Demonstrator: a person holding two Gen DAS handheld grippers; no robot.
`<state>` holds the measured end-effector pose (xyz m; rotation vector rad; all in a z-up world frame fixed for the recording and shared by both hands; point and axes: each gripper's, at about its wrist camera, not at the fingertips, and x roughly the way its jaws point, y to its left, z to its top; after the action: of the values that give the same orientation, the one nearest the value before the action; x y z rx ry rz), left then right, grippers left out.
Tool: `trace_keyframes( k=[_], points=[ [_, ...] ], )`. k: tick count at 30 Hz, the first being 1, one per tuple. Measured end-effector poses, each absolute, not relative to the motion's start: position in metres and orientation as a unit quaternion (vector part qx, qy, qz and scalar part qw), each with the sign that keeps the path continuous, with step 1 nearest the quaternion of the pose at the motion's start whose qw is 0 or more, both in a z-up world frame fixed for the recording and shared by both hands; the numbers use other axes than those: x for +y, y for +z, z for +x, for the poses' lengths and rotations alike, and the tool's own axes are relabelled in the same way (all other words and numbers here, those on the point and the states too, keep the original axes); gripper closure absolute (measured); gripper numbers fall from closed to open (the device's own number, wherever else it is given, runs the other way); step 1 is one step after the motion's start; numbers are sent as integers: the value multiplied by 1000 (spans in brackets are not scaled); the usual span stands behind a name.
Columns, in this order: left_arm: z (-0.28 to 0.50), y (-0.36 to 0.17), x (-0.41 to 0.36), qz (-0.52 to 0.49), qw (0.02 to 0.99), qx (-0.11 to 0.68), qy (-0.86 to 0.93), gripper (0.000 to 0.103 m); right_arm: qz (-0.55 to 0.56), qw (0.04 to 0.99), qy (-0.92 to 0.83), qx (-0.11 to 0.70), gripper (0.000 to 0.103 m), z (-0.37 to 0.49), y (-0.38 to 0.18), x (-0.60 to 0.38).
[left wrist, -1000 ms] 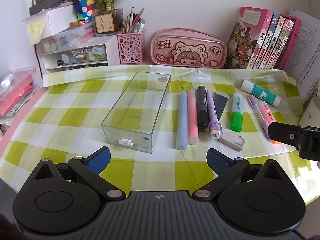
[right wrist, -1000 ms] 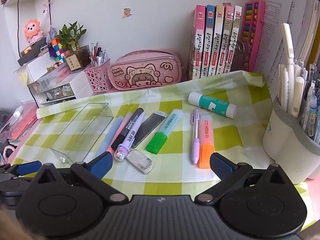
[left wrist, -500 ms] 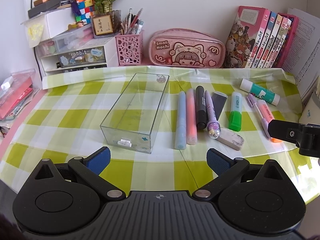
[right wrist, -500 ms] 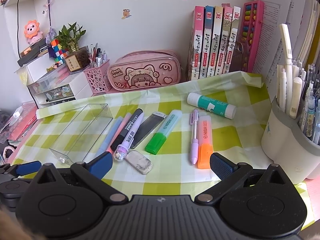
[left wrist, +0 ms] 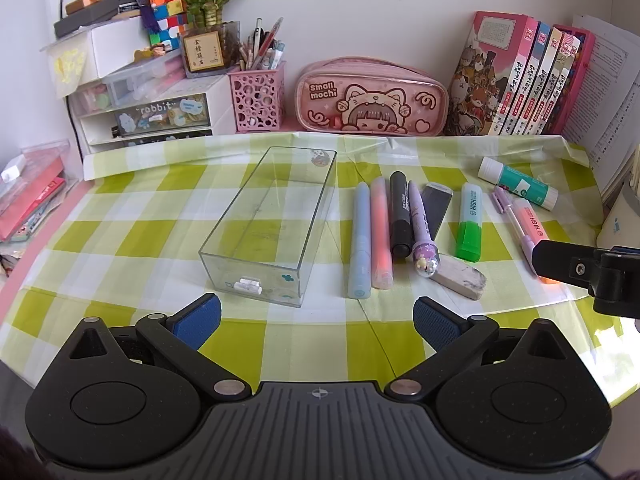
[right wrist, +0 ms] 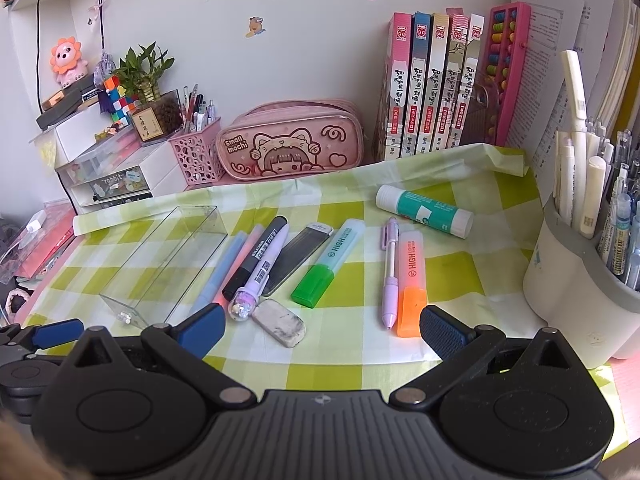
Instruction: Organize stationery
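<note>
A clear plastic box (left wrist: pixel 272 220) (right wrist: pixel 168 260) lies empty on the green checked cloth. To its right lie a blue pen (left wrist: pixel 360 236), a pink pen (left wrist: pixel 380 232), a black marker (left wrist: pixel 400 212), a purple pen (left wrist: pixel 420 224), a dark lead case (left wrist: pixel 438 204), a green highlighter (left wrist: pixel 470 216) (right wrist: pixel 332 260), a grey eraser (left wrist: pixel 460 276) (right wrist: pixel 280 322), a lilac pencil (right wrist: pixel 390 272), an orange highlighter (right wrist: pixel 412 280) and a glue stick (left wrist: pixel 518 182) (right wrist: pixel 424 210). My left gripper (left wrist: pixel 316 320) is open and empty in front of the box. My right gripper (right wrist: pixel 320 326) is open and empty just short of the eraser and orange highlighter.
A pink pencil case (left wrist: pixel 372 98), a pink pen basket (left wrist: pixel 258 96), drawers (left wrist: pixel 156 116) and books (left wrist: pixel 516 80) line the back wall. A grey pen pot (right wrist: pixel 580 280) stands at the right. Red folders (left wrist: pixel 28 200) lie off the cloth at left.
Both views have shifted only slightly; the right gripper has edged a little closer to the orange highlighter. Nothing on the cloth has moved.
</note>
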<state>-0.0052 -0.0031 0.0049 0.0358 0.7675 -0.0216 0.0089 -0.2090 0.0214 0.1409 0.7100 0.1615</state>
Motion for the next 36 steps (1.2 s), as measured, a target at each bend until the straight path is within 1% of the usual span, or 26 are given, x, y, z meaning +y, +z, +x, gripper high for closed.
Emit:
trace_keyframes(
  k=[36],
  points=[
    [-6, 4, -5, 17, 927, 374, -10, 5, 64, 932, 80, 348, 0, 8, 21, -206]
  ],
)
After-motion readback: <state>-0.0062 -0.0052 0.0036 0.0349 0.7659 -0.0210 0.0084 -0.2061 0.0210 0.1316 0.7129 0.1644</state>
